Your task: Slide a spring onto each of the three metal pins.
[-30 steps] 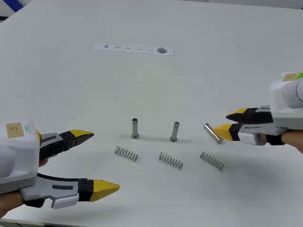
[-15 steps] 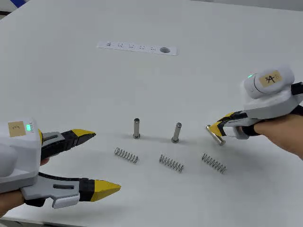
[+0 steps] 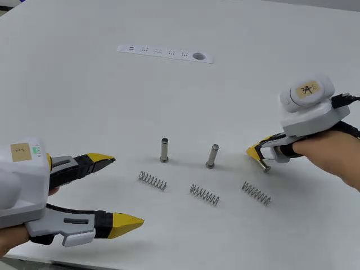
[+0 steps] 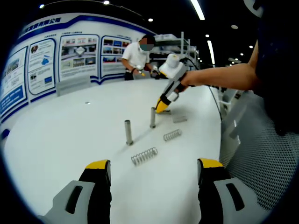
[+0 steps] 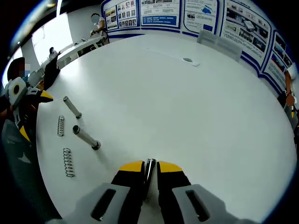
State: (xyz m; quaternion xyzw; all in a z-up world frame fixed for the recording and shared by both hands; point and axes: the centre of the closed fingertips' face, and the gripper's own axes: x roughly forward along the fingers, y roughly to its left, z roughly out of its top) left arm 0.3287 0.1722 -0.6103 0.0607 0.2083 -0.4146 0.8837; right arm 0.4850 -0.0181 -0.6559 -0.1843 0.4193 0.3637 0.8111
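White counter (image 3: 84,101) runs wide around the work (a power strip (image 3: 165,53) lies well back), with two upright pins (image 3: 164,150) side by side and a row of springs (image 3: 204,194) just in front of them. Left hand-held gripper (image 3: 127,191) hovers near the front edge, jaws wide apart, holding nothing. Right hand-held gripper (image 3: 254,153) is clamped on the third pin (image 3: 261,164), low over the counter right of the upright pair.

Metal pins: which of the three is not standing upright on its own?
The rightmost pin, clamped slanting between the jaws of the right gripper; the left pin and middle pin stand upright, untouched.
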